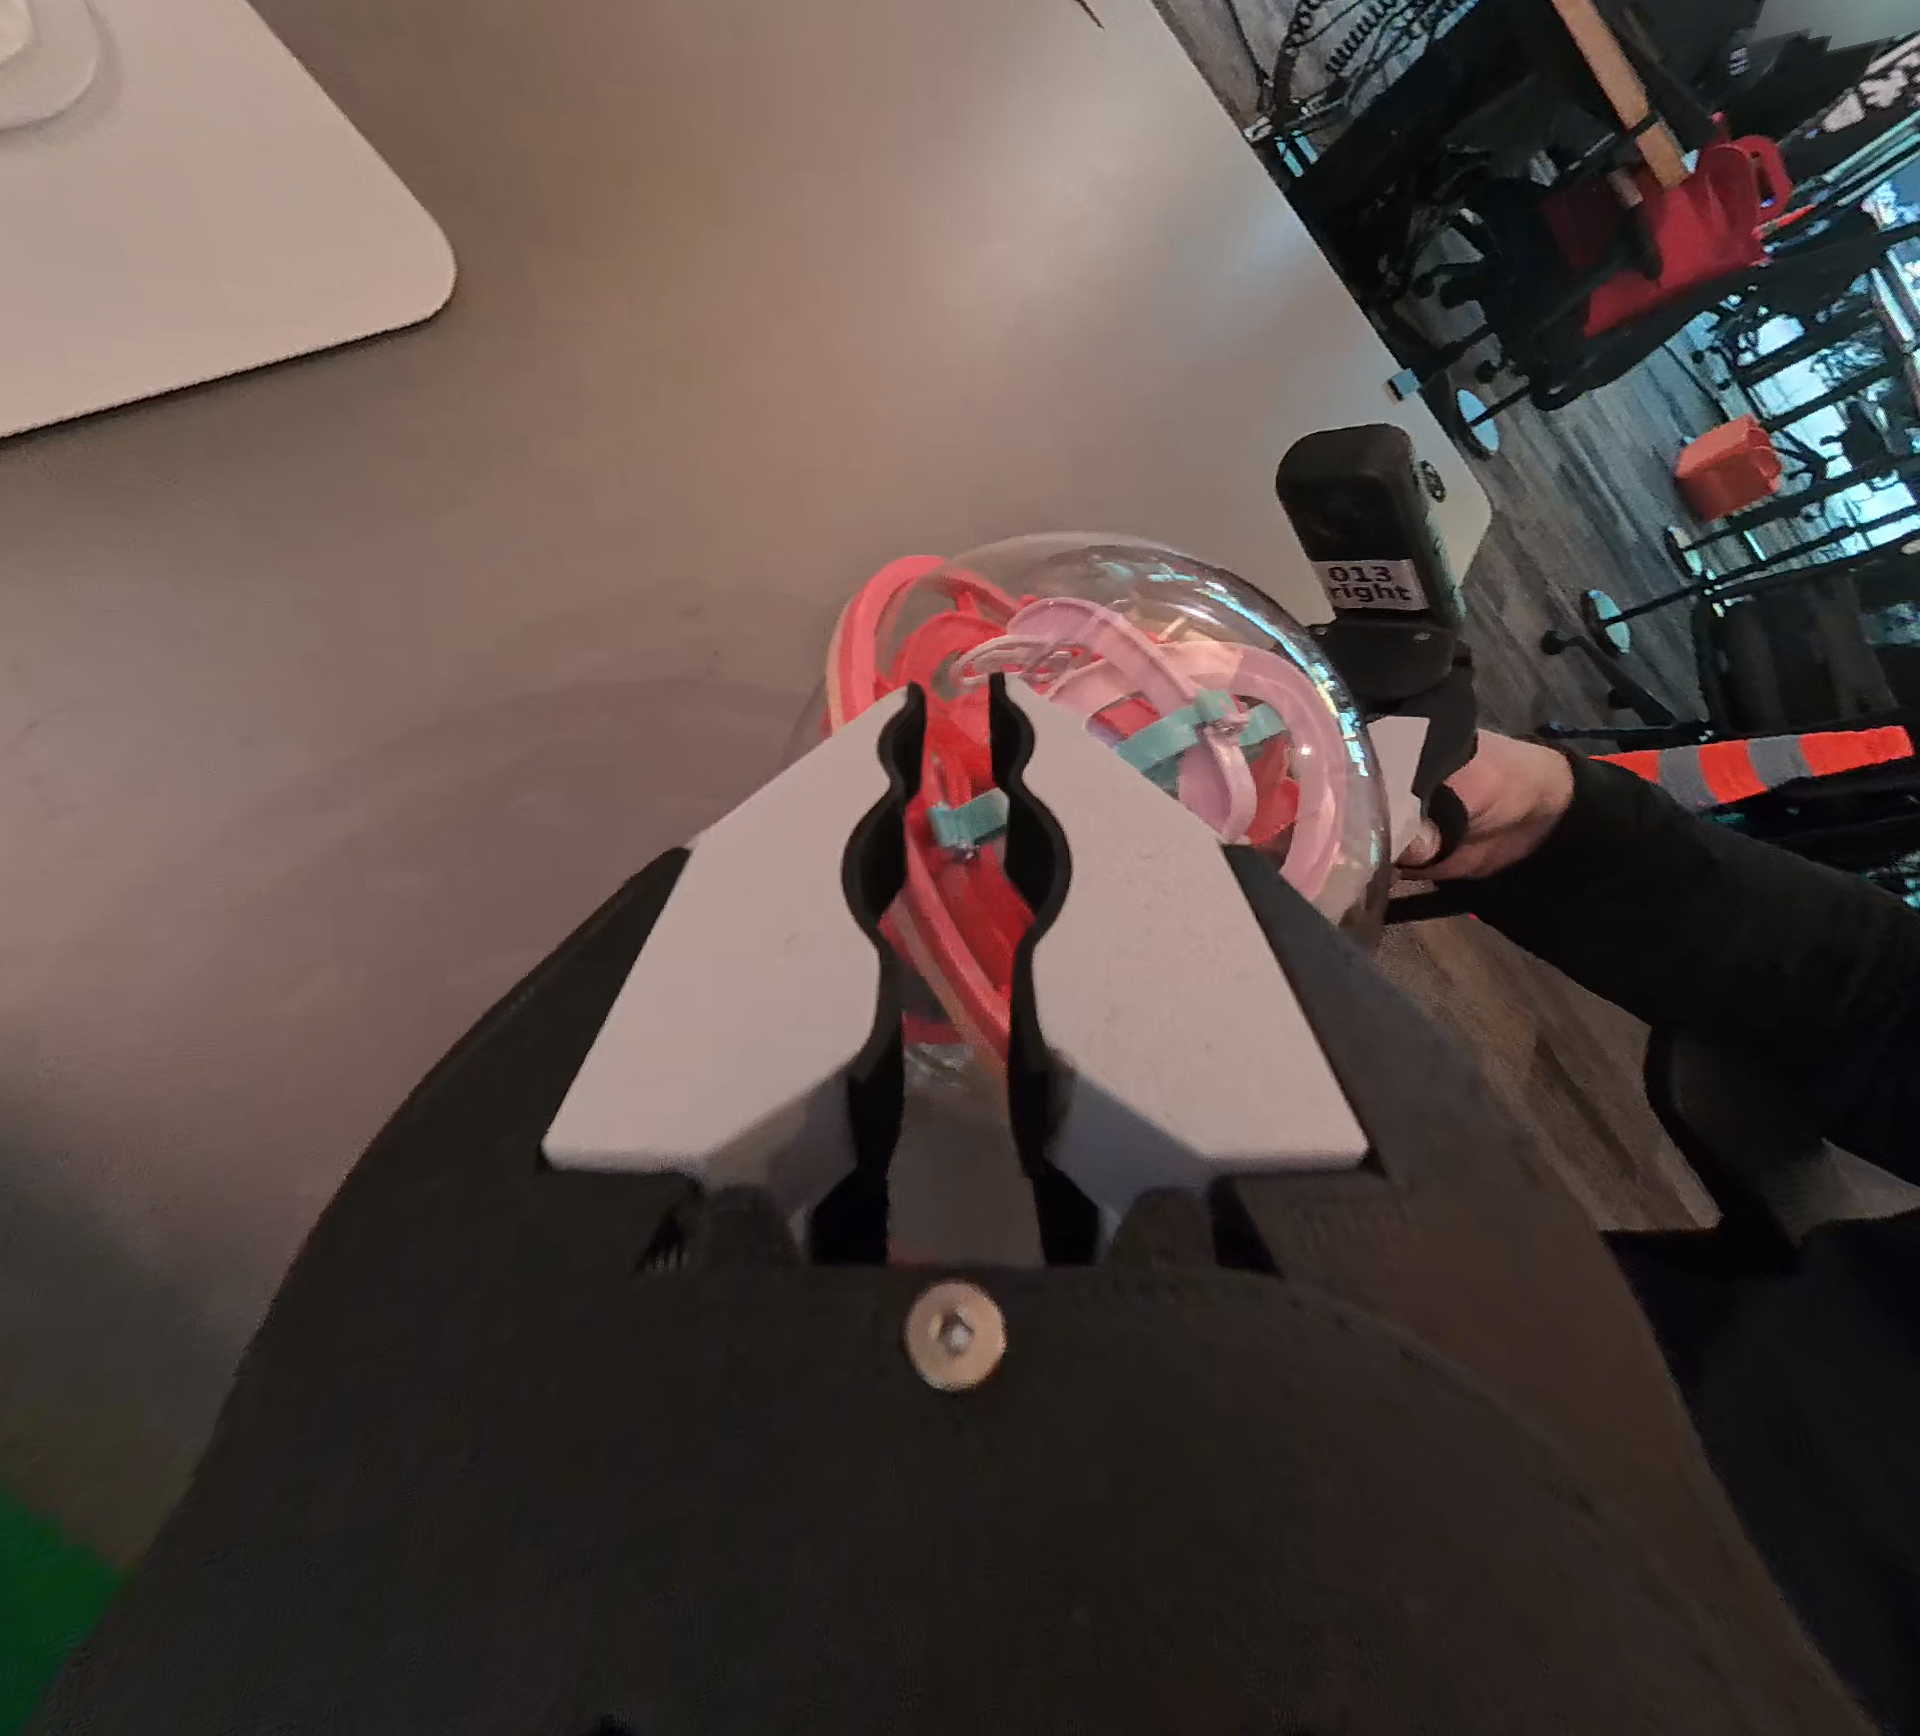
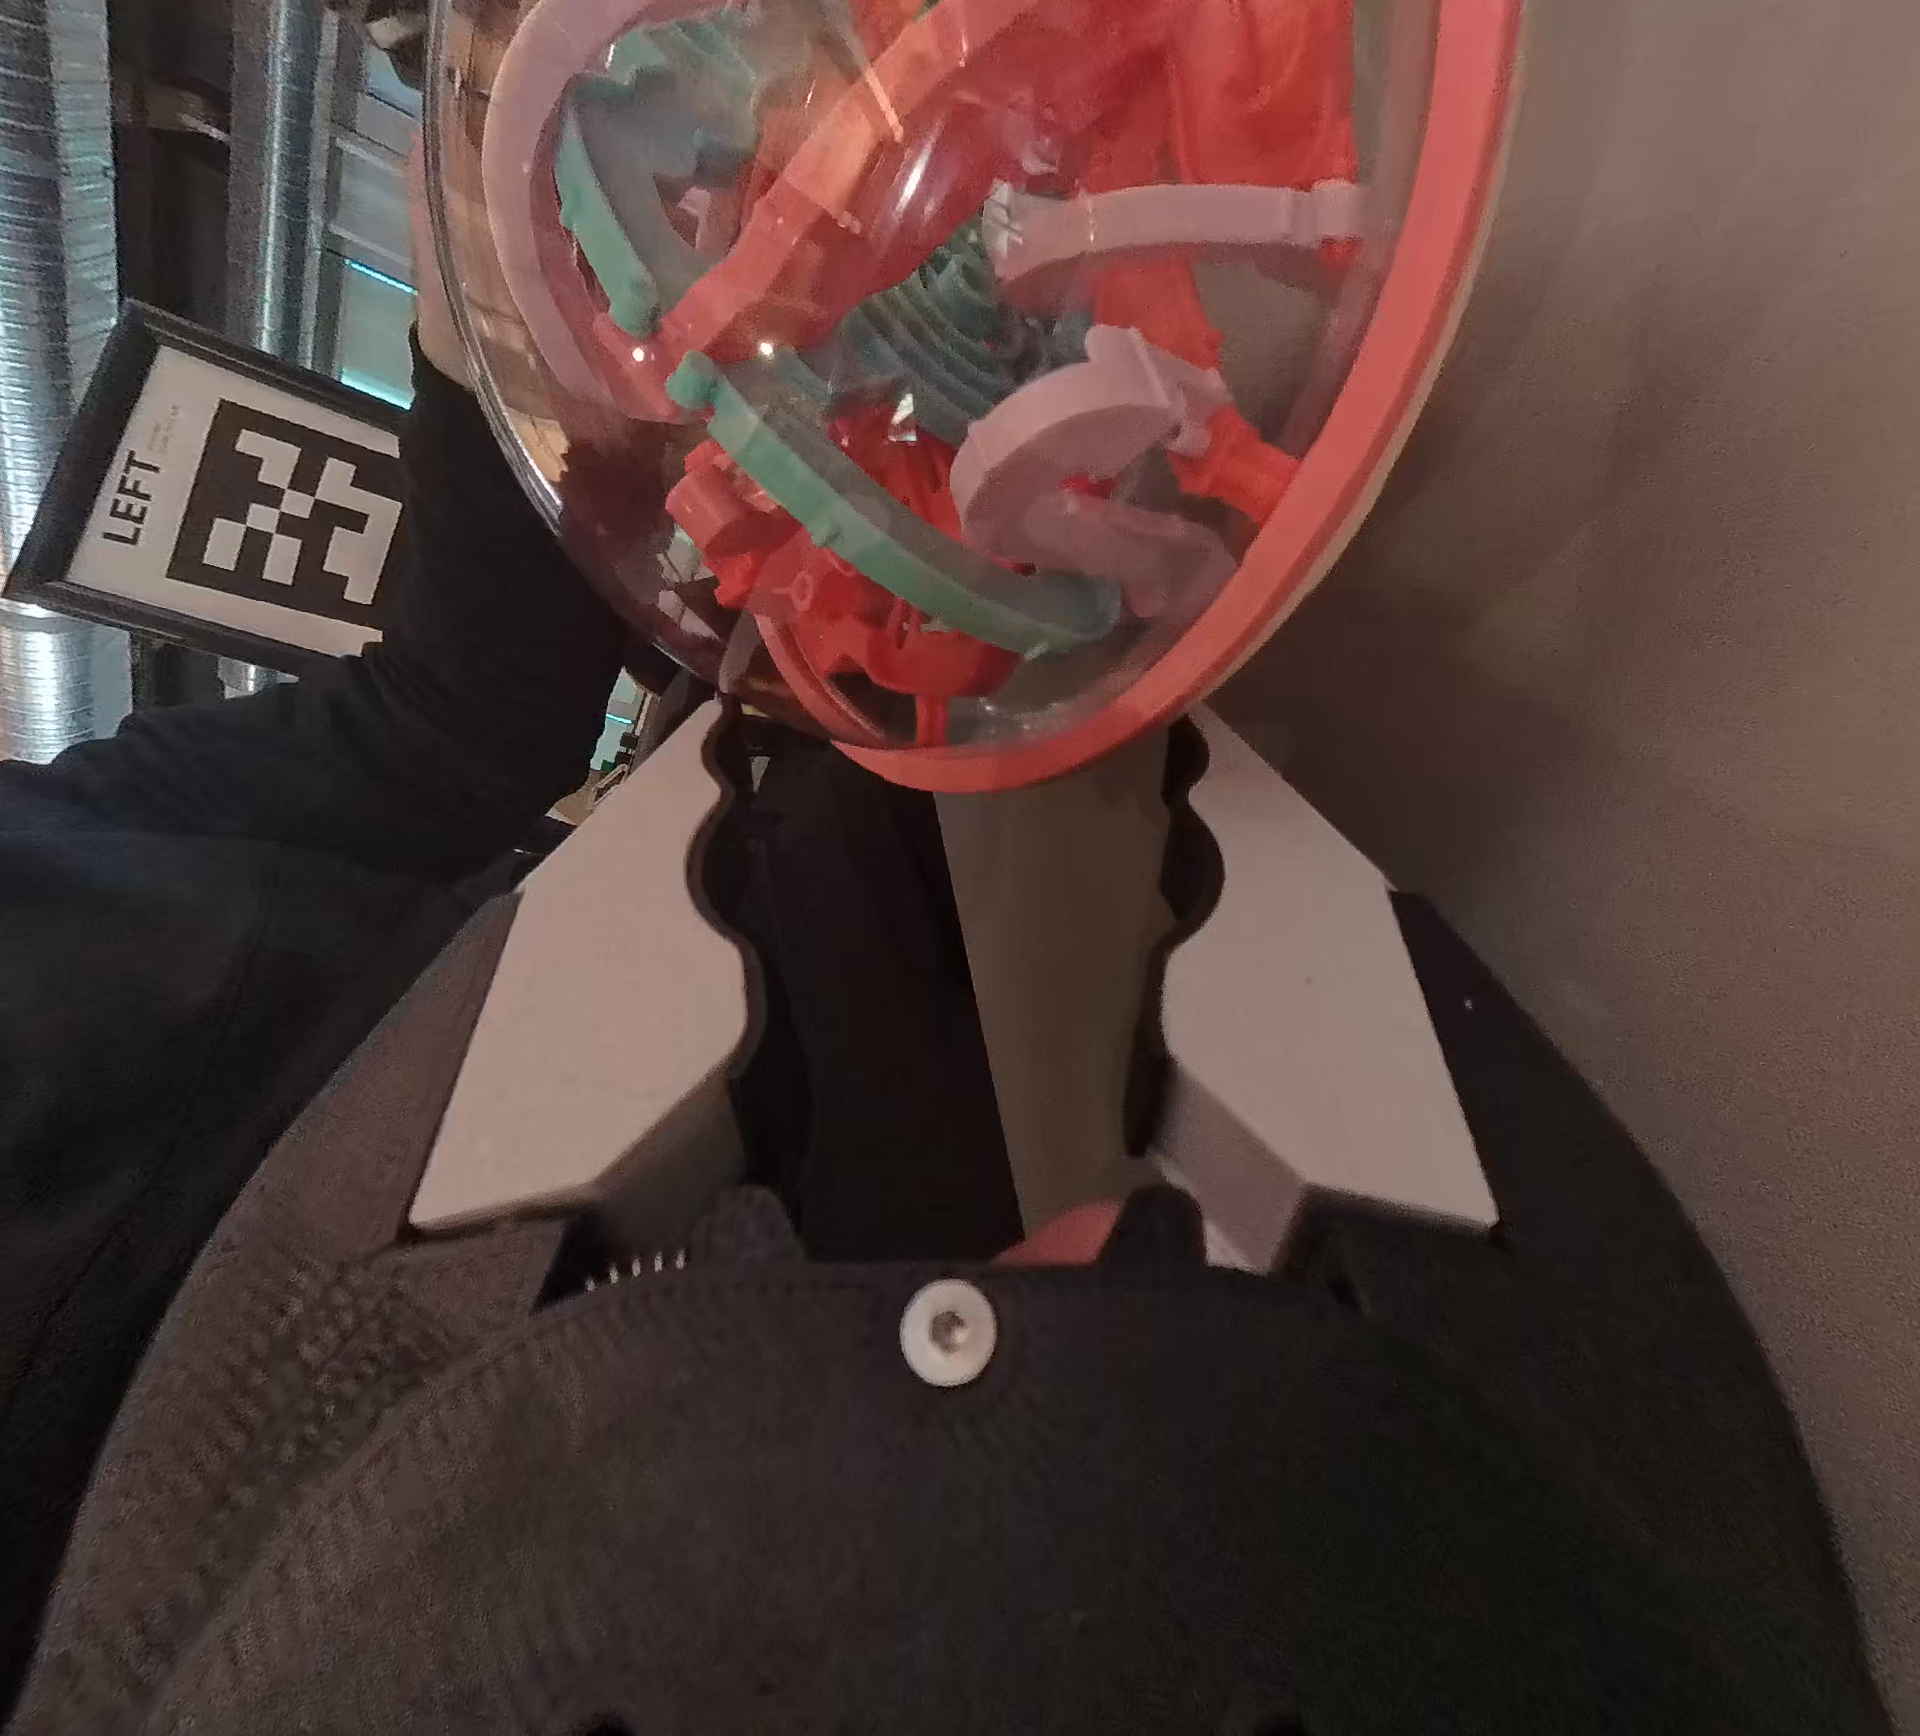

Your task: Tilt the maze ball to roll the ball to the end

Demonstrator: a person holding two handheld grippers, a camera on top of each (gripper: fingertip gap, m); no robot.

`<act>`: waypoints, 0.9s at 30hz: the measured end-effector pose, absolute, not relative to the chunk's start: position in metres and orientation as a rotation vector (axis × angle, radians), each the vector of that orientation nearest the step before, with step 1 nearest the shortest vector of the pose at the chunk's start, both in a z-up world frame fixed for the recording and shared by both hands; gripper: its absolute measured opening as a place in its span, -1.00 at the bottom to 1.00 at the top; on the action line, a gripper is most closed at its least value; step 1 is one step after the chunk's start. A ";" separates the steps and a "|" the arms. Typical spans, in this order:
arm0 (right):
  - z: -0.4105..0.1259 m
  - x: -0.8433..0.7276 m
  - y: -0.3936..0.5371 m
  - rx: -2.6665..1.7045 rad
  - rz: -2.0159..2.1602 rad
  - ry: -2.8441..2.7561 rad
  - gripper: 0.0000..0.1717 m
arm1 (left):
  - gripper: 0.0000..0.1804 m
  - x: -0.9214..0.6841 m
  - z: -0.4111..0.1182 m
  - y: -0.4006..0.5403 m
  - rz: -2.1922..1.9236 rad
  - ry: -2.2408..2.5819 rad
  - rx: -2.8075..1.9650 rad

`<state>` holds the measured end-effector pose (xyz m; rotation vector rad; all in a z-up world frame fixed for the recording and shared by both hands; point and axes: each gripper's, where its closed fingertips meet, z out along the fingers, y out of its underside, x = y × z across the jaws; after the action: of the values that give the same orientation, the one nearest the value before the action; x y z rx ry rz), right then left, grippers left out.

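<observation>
Black wavy pads line both grippers' fingers. The left gripper (image 1: 954, 699) has its fingers drawn nearly together, a narrow slot between them, and the coral-red rim of the maze ball (image 1: 1112, 730) shows through that slot; whether the pads actually press on the rim or merely stand in front of it cannot be told from this view. The right gripper (image 2: 951, 751) has its fingers spread wide, and the sphere's lower edge sits just past the fingertips; its left pad (image 2: 717, 751) lies right at the clear shell, while the right pad stands by the red equator band, and firm contact cannot be told.

The maze ball (image 2: 935, 284) is a clear plastic sphere with a red band around it and red, lilac and teal tracks inside. It is held up between the two grippers, above a grey table (image 1: 623, 387) near its edge. A hand (image 1: 1496, 803) in a dark sleeve shows behind the sphere. Farther off on the table lies a white tray (image 1: 208, 252). Beyond the table edge are a wood-look floor and cluttered workshop benches (image 1: 1621, 128).
</observation>
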<state>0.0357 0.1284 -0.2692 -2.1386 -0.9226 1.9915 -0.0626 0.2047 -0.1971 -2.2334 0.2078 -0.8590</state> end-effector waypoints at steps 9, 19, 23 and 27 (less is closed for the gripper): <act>-0.272 0.034 0.124 -2.148 1.966 -0.969 -0.11 | -0.99 -0.053 -0.195 0.210 -0.913 0.188 -2.218; -0.286 0.027 0.118 -2.203 1.839 -1.105 -0.12 | -1.00 -0.031 -0.188 0.228 -0.811 0.332 -2.231; -0.291 0.027 0.118 -2.215 1.767 -1.177 -0.17 | -1.00 -0.029 -0.188 0.233 -0.773 0.353 -2.243; -0.294 0.028 0.120 -2.213 1.696 -1.231 -0.20 | -1.00 -0.029 -0.190 0.239 -0.754 0.348 -2.261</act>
<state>0.0282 0.1199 -0.2942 -2.2133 -1.2314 1.6963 -0.0287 0.2389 -0.1897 -2.2606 0.3479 -0.7540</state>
